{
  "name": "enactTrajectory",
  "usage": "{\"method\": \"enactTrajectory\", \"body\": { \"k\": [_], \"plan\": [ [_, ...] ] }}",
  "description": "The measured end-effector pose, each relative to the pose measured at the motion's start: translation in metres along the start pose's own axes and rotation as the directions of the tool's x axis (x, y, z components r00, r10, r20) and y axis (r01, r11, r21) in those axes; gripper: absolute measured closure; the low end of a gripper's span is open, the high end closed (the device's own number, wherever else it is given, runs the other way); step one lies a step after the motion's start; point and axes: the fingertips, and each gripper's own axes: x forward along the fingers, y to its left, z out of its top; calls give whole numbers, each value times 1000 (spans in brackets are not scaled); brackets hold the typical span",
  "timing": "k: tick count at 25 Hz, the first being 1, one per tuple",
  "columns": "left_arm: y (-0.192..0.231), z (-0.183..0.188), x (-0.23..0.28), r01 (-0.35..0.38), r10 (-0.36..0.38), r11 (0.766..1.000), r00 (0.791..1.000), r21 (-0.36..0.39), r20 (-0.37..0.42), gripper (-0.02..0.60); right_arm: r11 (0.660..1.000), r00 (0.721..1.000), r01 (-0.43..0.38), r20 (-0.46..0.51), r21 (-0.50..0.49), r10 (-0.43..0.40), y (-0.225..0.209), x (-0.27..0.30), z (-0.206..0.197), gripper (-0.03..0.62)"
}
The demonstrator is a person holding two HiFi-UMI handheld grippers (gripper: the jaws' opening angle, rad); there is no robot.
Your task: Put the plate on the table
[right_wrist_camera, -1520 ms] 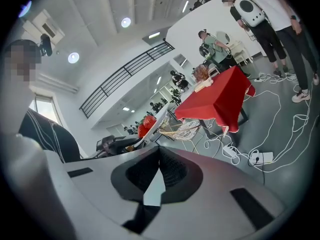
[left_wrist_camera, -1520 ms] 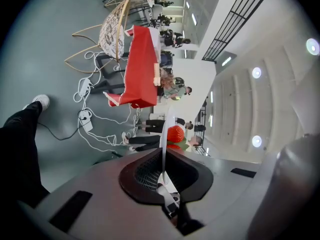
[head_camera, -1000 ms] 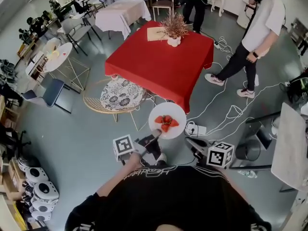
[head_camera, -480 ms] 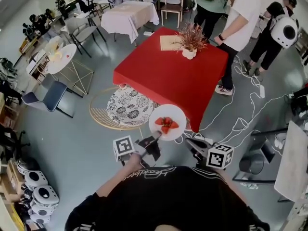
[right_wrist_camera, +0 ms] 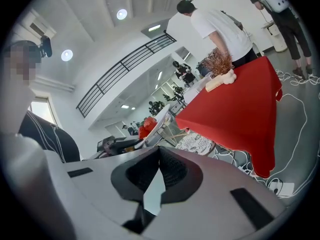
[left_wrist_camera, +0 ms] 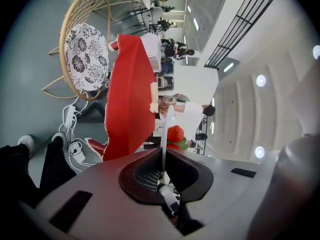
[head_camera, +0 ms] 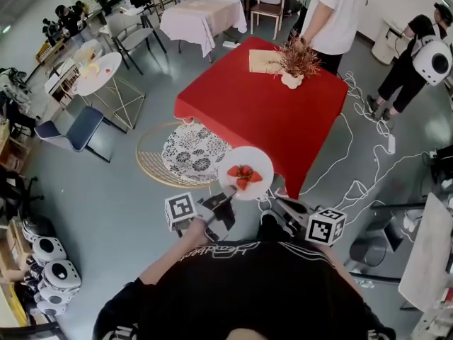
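While the left gripper (head_camera: 228, 197) clamps its rim, the plate (head_camera: 248, 156) hangs short of the red table (head_camera: 262, 112), unplaced; the right gripper (head_camera: 279, 202) looks closed, empty.

I count two tools: the left tool (head_camera: 226, 198) and the right tool (head_camera: 282, 204). One white plate (head_camera: 262, 163). One little heap of strawberries (head_camera: 244, 175), too bunched up to count. Three tabletops: a red tabletop (head_camera: 248, 112), a white-cloth tabletop (head_camera: 202, 13) and a round tabletop (head_camera: 99, 73). One potted plant (head_camera: 297, 59). One round chair (head_camera: 185, 154) and one blue chair (head_camera: 74, 129). Two people standing: a person in white (head_camera: 333, 6) and a person with a backpack (head_camera: 417, 55).
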Motion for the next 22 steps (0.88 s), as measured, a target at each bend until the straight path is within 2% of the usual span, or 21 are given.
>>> {"method": "enactTrajectory", "body": {
  "k": [9,15,22],
  "plan": [
    [-13,29,36,-7,7,1000,997,-2,71,565,998,997,-64,-43,-14,63,-27,22,46,586],
    [-19,49,90,-21,22,1000,995,-6,95,565,997,997,-74,-35,12,74,-70,20,95,586],
    [-21,70,156,-28,27,1000,996,1,85,565,996,997,-83,-7,34,83,-121,24,143,586]
  ]
}}
